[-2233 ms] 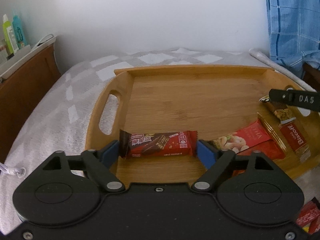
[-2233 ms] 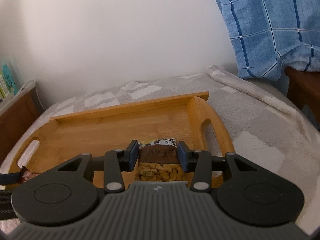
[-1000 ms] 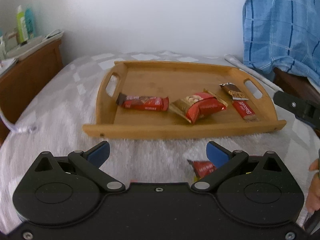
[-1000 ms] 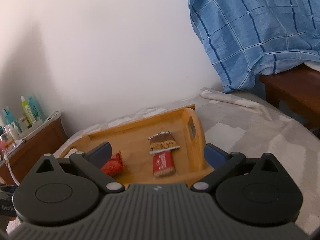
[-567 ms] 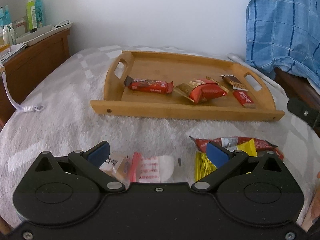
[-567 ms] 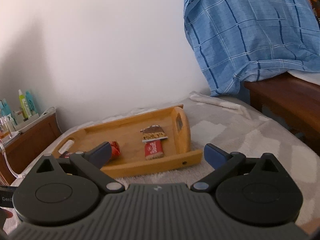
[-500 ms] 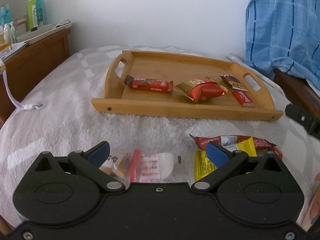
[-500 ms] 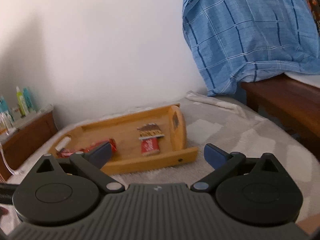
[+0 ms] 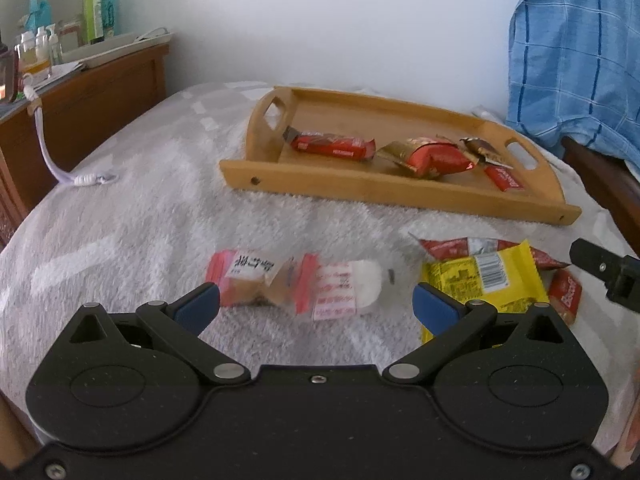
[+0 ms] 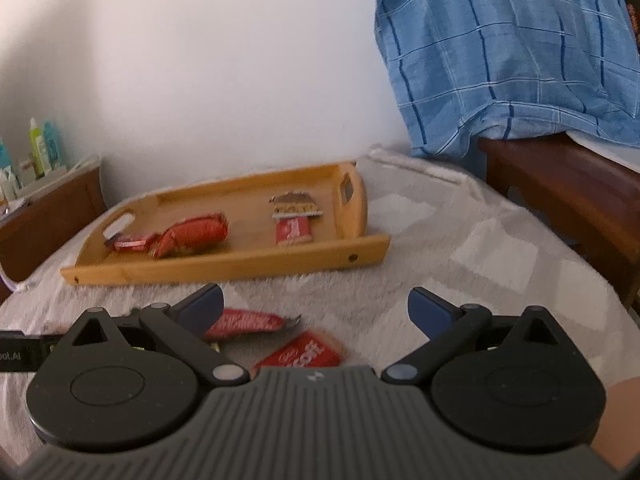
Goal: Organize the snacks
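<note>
The left gripper [image 9: 316, 300] has its fingers spread and empty, like the right gripper [image 10: 314, 308]. Just ahead on the bed blanket [image 9: 140, 208] lie two pink-wrapped cakes [image 9: 288, 280] (light, soft, crinkly); better pinch across the middle. Farther: the bamboo tray [image 9: 400, 196].

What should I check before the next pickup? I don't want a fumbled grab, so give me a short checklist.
1. Left gripper open and empty: ok.
2. Right gripper open and empty: ok.
3. Clear pink-ended pastry wrapper lies between the left fingers' line: ok.
4. Free floor on the wooden handled tray, behind the red bars: ok.
5. Yellow snack packet free of neighbours: not ok, it overlaps a red packet.
6. Right-wrist view sharp: not ok, blurred.
</note>
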The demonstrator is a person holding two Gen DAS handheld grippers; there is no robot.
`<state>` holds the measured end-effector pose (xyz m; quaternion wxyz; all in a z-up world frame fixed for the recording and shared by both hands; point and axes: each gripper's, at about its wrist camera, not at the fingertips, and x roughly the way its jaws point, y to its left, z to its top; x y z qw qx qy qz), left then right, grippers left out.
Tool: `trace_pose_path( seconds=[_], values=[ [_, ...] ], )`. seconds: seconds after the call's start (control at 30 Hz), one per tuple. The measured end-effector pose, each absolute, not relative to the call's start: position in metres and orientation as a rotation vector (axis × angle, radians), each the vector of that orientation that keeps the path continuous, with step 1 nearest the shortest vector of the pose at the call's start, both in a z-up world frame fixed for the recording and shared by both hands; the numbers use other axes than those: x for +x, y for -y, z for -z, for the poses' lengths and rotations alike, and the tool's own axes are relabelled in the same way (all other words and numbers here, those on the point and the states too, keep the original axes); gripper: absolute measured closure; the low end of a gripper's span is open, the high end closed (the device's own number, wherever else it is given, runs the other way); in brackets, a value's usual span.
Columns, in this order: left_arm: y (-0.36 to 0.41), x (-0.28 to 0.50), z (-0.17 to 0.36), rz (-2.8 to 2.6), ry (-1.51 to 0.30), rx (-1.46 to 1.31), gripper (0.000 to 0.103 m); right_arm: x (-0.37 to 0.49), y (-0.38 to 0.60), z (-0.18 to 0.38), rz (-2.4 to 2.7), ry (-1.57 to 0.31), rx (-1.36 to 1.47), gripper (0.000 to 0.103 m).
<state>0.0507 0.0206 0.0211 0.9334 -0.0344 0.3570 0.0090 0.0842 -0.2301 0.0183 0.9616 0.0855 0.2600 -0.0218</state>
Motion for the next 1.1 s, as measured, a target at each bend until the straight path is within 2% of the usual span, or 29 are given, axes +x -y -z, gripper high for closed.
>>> trace_pose_path(
  seconds=[0.23, 0.3, 0.5, 0.57, 0.7, 0.83, 0.97, 1.1],
  values=[
    [-0.023, 0.046, -0.019, -0.025, -0.721, -0.081, 0.000, 0.085, 0.222, -0.011, 0.056, -0.576, 0.122, 0.000],
    [-0.023, 0.042, -0.022, -0.015, -0.703, -0.099, 0.004, 0.086, 0.223, -0.009, 0.067, -0.594, 0.128, 0.000],
    [-0.016, 0.033, -0.025, 0.066, -0.712, -0.116, 0.027, 0.087, 0.228, -0.003, 0.088, -0.646, 0.167, 0.000],
    [-0.011, 0.034, -0.024, 0.075, -0.720, -0.111, 0.039, 0.087, 0.227, -0.002, 0.086, -0.656, 0.167, 0.003],
    [-0.004, 0.038, -0.019, 0.079, -0.741, -0.101, 0.050, 0.087, 0.223, 0.000, 0.075, -0.662, 0.146, 0.009],
    [0.001, 0.044, -0.015, 0.066, -0.750, -0.091, 0.050, 0.087, 0.217, 0.000, 0.048, -0.659, 0.116, 0.016],
    [0.002, 0.052, -0.014, 0.040, -0.746, -0.079, 0.044, 0.087, 0.209, 0.000, 0.030, -0.651, 0.074, 0.022],
    [0.004, 0.059, -0.013, 0.029, -0.739, -0.061, 0.042, 0.088, 0.204, 0.001, 0.016, -0.643, 0.049, 0.026]
  ],
)
